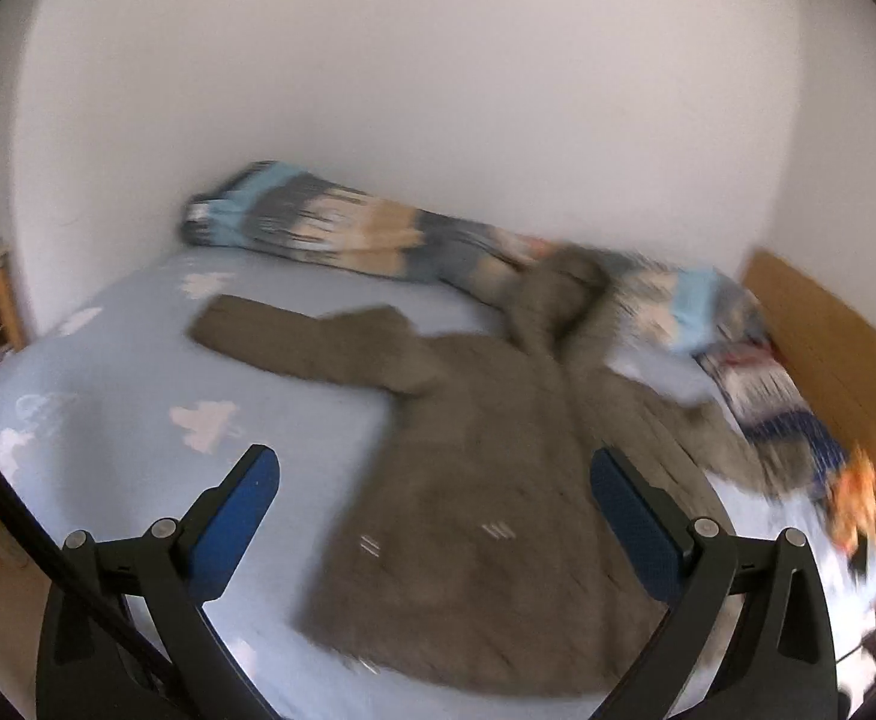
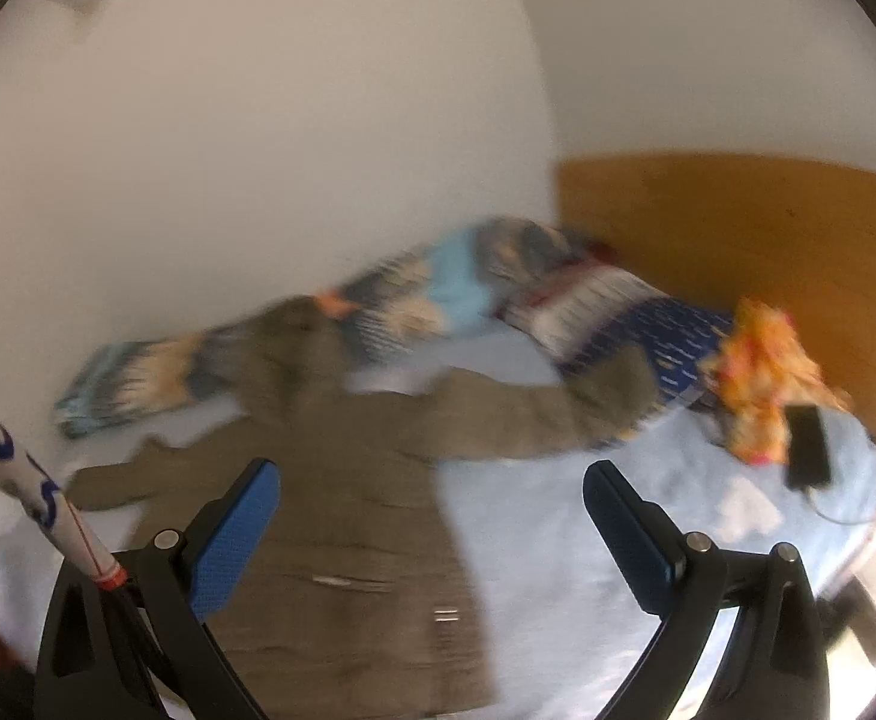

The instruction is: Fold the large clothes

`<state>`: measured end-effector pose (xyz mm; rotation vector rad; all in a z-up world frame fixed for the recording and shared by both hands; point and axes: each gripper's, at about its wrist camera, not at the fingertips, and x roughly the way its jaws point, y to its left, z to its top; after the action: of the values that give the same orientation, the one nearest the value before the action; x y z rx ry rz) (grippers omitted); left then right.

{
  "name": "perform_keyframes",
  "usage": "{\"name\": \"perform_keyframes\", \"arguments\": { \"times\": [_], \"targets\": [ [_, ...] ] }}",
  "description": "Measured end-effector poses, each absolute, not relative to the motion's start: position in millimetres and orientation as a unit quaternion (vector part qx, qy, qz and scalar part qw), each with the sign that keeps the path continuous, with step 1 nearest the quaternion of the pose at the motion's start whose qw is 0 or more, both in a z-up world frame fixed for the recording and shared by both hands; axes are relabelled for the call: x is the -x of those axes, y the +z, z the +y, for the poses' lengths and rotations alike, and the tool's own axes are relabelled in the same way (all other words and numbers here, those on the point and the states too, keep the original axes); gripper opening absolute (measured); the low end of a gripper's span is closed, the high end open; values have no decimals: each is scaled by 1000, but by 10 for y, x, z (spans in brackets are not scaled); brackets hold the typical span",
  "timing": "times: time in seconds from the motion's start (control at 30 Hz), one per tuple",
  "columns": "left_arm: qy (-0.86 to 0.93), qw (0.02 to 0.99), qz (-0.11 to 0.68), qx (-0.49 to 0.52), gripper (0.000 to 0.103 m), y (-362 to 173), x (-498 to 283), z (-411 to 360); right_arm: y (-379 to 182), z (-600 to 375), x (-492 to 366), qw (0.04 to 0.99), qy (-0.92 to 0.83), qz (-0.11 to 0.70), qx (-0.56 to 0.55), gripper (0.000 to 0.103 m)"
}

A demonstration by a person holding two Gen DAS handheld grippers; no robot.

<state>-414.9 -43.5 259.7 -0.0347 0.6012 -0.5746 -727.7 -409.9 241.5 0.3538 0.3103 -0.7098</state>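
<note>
Your left gripper (image 1: pixel 435 486) and right gripper (image 2: pixel 432 501) both hover with fingers spread wide, pinching nothing; the brown coat (image 1: pixel 474 516) lies spread flat on the blue bed (image 1: pixel 108 384) below them

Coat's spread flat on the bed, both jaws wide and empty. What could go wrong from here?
1. One sleeve of the brown coat lies up on the patterned pillow; pulling that sleeve inward may drag the pillow along.
2. The coat's hood lies bunched against the rolled blanket, so folding may leave a lump.
3. A black phone with a cable lies near the bed's edge; the right gripper could snag it.
</note>
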Motion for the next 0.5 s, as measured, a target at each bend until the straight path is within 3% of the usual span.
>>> {"name": "perform_keyframes", "arguments": {
  "times": [0.23, 0.37, 0.5],
  "targets": [
    [-285, 913, 278, -89, 103, 2344, 5027, -1063, 2331, -3061, 6937, 946, -220, 145, -188, 103],
    [-273, 906, 300, -119, 103, 2132, 5089, -1122, 1996, -2885, 6783, 935, -189, 172, -246, 103],
    [-257, 904, 316, -131, 103, 1992, 5015, -1121, 1811, -2779, 6752, 921, -253, 213, -208, 103]
  ]
}}
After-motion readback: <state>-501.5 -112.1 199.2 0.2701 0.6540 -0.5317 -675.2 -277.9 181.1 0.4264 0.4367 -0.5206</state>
